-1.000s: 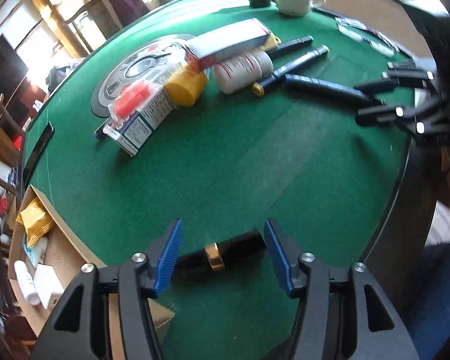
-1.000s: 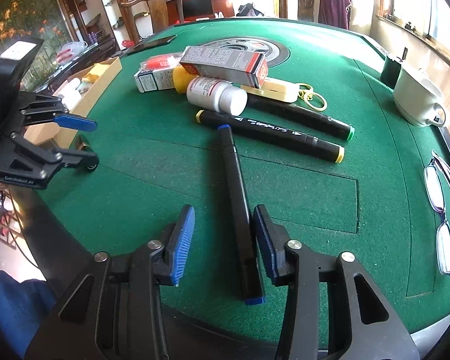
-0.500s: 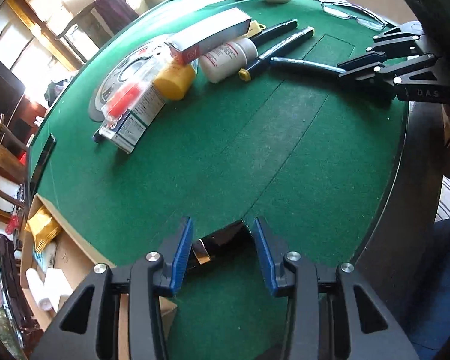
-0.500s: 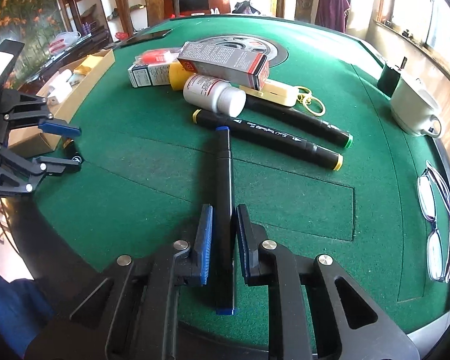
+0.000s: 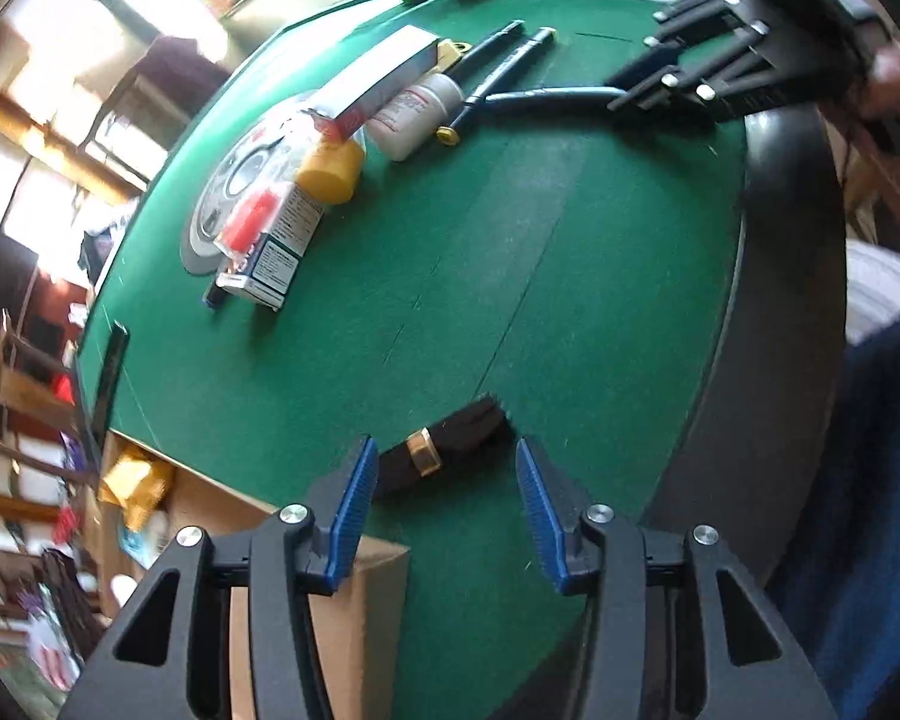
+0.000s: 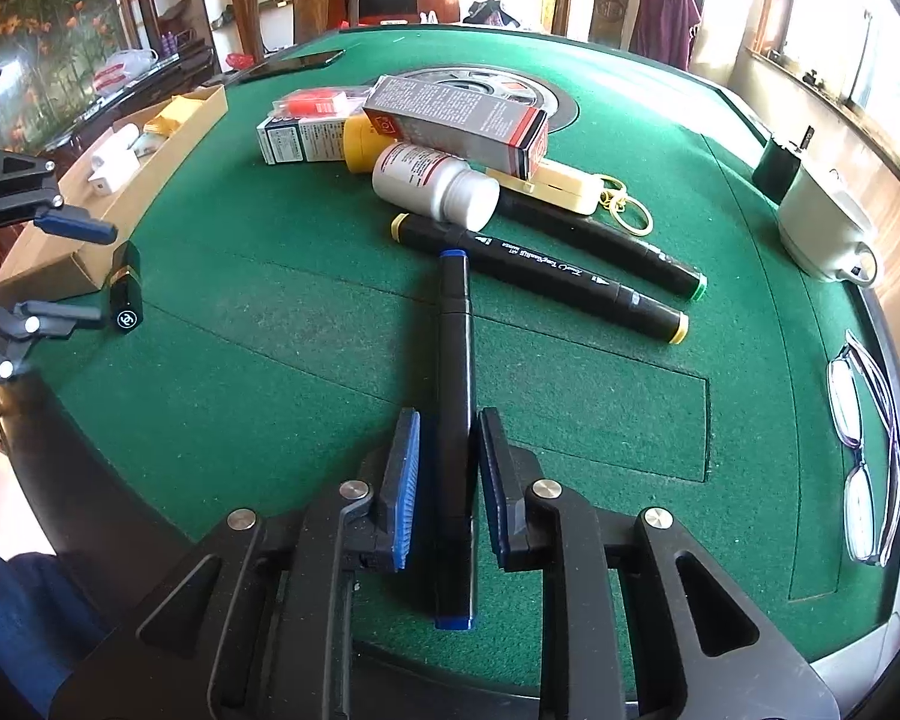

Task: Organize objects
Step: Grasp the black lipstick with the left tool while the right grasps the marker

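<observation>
- The right gripper (image 6: 444,468) has its jaws drawn in on the blue-capped marker (image 6: 455,396); the right pad presses the barrel, while a thin gap may remain at the left pad, so the grip looks made or very nearly so. It takes the marker low on the barrel, near the end closest to the table edge, probably because that end is clear of the clutter.
- The marker's far end lies just beside the yellow-capped marker (image 6: 546,267), which lies in front of the white pill bottle (image 6: 435,183). Lifting straight up should avoid dragging either.
- The left gripper (image 5: 444,504) has its jaws spread wide around the black lipstick tube (image 5: 444,450) without pinching it; the tube lies crosswise, nearer the left pad.
- The cardboard box (image 6: 120,198) hangs at the table's left rim, just beside the lipstick tube; it already holds white and yellow items, so I judge it the collecting place.
- Taking the cardboard box as landmark: the green felt (image 6: 270,312) between it and the pile is bare, giving the right gripper an open lane toward it.
- The pile of cartons and the white pill bottle lies well beyond the box's near corner, toward the table's middle.
- The glasses (image 6: 864,456) and the white cup (image 6: 822,228) lie on the side opposite the box, out of that lane.
- The table edge runs close below both grippers, so a slip there could send the lipstick tube off the felt.
</observation>
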`<state>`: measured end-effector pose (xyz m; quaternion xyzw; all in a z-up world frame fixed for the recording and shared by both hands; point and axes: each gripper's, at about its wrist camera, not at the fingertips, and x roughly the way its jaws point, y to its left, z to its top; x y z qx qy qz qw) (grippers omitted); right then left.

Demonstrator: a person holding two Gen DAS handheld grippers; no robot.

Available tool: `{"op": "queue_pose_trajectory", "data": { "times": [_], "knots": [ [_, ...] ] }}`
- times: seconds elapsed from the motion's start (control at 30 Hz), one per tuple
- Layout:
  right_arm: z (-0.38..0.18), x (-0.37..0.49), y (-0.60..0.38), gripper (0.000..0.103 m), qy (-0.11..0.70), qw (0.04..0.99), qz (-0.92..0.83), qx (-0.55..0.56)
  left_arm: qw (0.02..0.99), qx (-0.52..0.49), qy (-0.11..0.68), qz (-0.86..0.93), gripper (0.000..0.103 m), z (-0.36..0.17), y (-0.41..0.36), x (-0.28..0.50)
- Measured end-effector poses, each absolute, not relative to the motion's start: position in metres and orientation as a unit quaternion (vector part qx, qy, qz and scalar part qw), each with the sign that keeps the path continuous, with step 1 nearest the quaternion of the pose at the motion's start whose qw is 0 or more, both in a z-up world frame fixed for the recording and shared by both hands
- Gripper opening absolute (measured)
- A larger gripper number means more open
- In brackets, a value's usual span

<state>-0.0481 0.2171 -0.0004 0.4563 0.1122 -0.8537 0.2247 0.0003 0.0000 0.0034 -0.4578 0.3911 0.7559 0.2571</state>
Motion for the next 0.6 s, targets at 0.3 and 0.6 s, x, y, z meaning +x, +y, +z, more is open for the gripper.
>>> {"op": "queue_pose_trajectory", "data": {
  "times": [0.3, 0.6],
  "knots": [
    [-0.002, -0.043, 0.208, 0.043, 0.117, 0.239, -0.851, 0.453, 0.232, -0.460, 0.412, 0.752, 0.052, -0.016, -0.004, -0.015],
    [-0.001, -0.049, 0.208, 0.023, 0.127, 0.222, -0.851, 0.459, 0.184, -0.497, 0.320, 0.785, 0.040, -0.013, -0.005, -0.039]
  ]
}}
